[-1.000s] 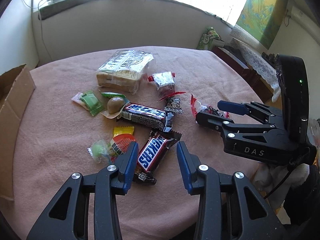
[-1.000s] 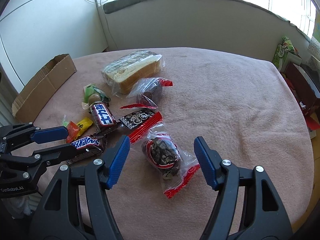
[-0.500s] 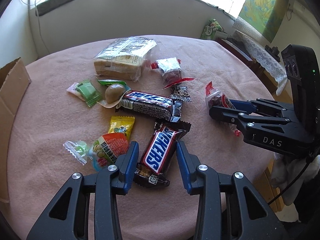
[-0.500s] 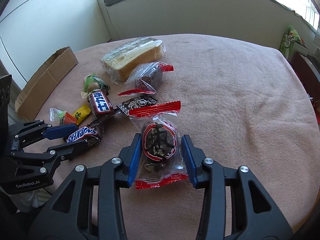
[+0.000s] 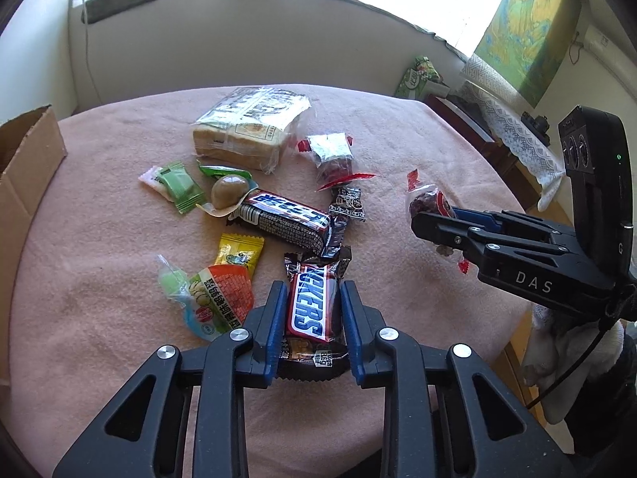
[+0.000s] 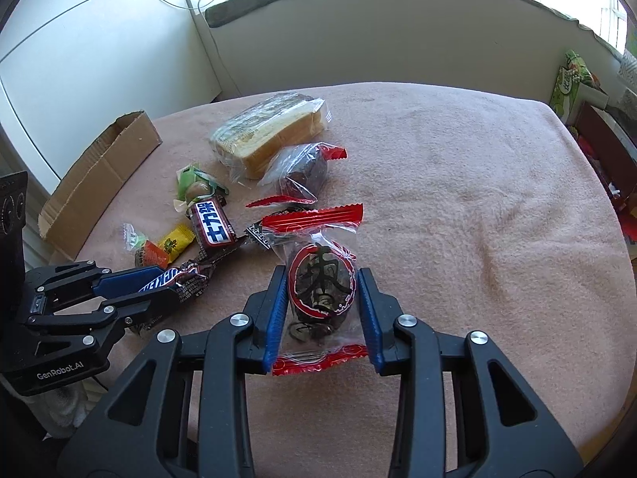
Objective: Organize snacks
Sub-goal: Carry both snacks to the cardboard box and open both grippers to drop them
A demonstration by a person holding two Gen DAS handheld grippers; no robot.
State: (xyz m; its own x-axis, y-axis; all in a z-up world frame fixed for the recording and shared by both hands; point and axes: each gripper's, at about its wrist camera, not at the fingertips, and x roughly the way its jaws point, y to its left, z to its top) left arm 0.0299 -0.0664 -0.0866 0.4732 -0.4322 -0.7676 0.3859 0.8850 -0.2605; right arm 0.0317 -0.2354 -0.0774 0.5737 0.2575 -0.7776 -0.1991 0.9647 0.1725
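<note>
My left gripper [image 5: 312, 318] is shut on a brown Snickers bar [image 5: 310, 310], its blue pads against both long sides, low over the pink table. It also shows in the right wrist view [image 6: 131, 279]. My right gripper [image 6: 322, 302] is shut on a clear red-edged snack packet [image 6: 320, 279] with a dark filling; in the left wrist view this gripper [image 5: 434, 219] holds the packet [image 5: 426, 203] at the right.
On the pink tablecloth [image 5: 99, 338] lie a second Snickers bar [image 5: 284, 219], a bagged bread loaf [image 5: 247, 127], another red-edged packet [image 5: 332, 155], green, yellow and orange candies [image 5: 217, 298] and a brown egg pack [image 5: 229, 193]. A cardboard box [image 6: 99, 175] stands at the left edge.
Both grippers closed: the left on the Snickers bar, the right on the red-edged packet. Both have drawn back slightly with their snacks.
</note>
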